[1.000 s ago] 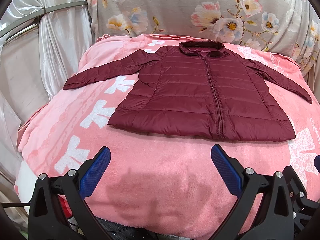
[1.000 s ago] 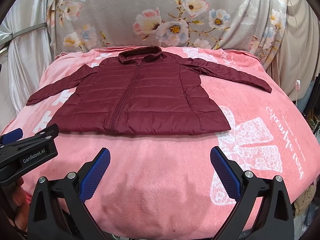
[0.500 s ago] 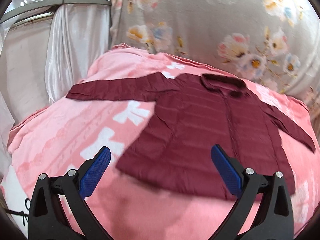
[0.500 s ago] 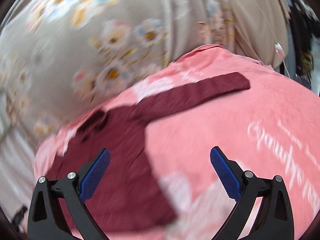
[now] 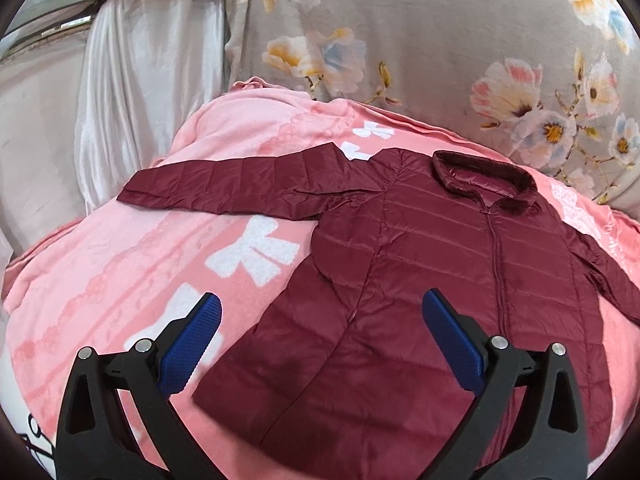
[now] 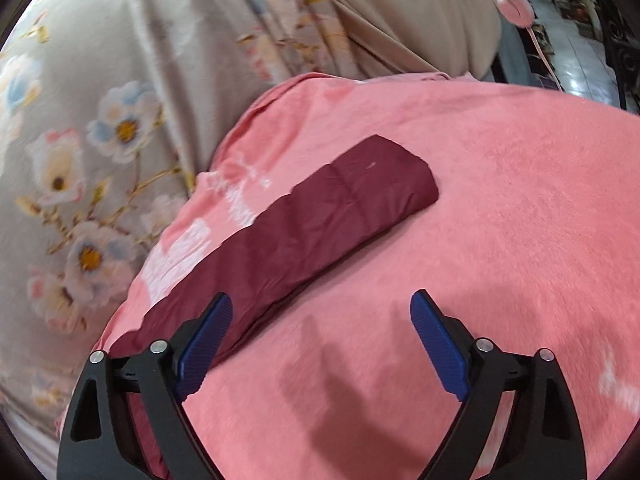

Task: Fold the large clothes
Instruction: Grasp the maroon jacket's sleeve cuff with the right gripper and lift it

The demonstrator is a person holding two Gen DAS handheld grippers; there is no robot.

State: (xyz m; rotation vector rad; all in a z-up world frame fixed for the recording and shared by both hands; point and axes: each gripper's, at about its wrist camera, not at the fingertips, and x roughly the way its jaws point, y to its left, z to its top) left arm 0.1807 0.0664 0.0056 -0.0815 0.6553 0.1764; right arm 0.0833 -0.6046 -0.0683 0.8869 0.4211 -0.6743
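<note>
Jacket [image 5: 420, 280] flat; right hand-held gripper [image 6: 320, 344] seemingly above sleeve [image 6: 320, 216].

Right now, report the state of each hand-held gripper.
Left hand-held gripper: open, holding nothing, over the jacket.
Right hand-held gripper: open, holding nothing, by the sleeve.

Pink blanket w/ white bows [image 5: 120, 264], grey floral drape behind [image 5: 440, 52], silvery satin curtain at left [image 5: 140, 60]
</note>
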